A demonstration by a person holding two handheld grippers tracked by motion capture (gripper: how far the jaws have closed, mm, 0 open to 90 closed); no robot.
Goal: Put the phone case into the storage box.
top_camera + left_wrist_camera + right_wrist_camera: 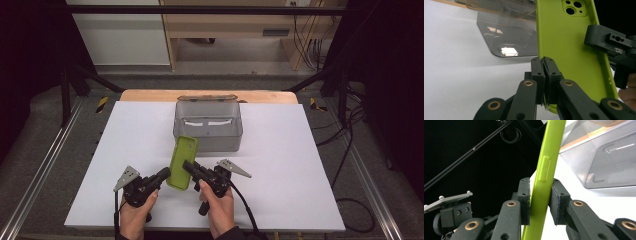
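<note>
Phone case, lime green and soft-looking, is held up off the white table between both grippers, just in front of the clear plastic box that sits toward the far middle of the table. It stands on its long side, tilted a bit, camera cutouts at the far end.

Left gripper has its jaws pinched all the way together on the case's near edge; in the left gripper view the pads are clamped tight with just the thin rim of the case squeezed between them.

Right gripper comes in from the other side. In the right gripper view its jaws sit either side of the case's edge (the side with the button bump): the left pad is pressed flat against it, the right pad looks to be touching it too, though a sliver of gap may be there. So it's a narrow grip on the case.

Both hands sit low at the near edge of the table, close together.
</note>
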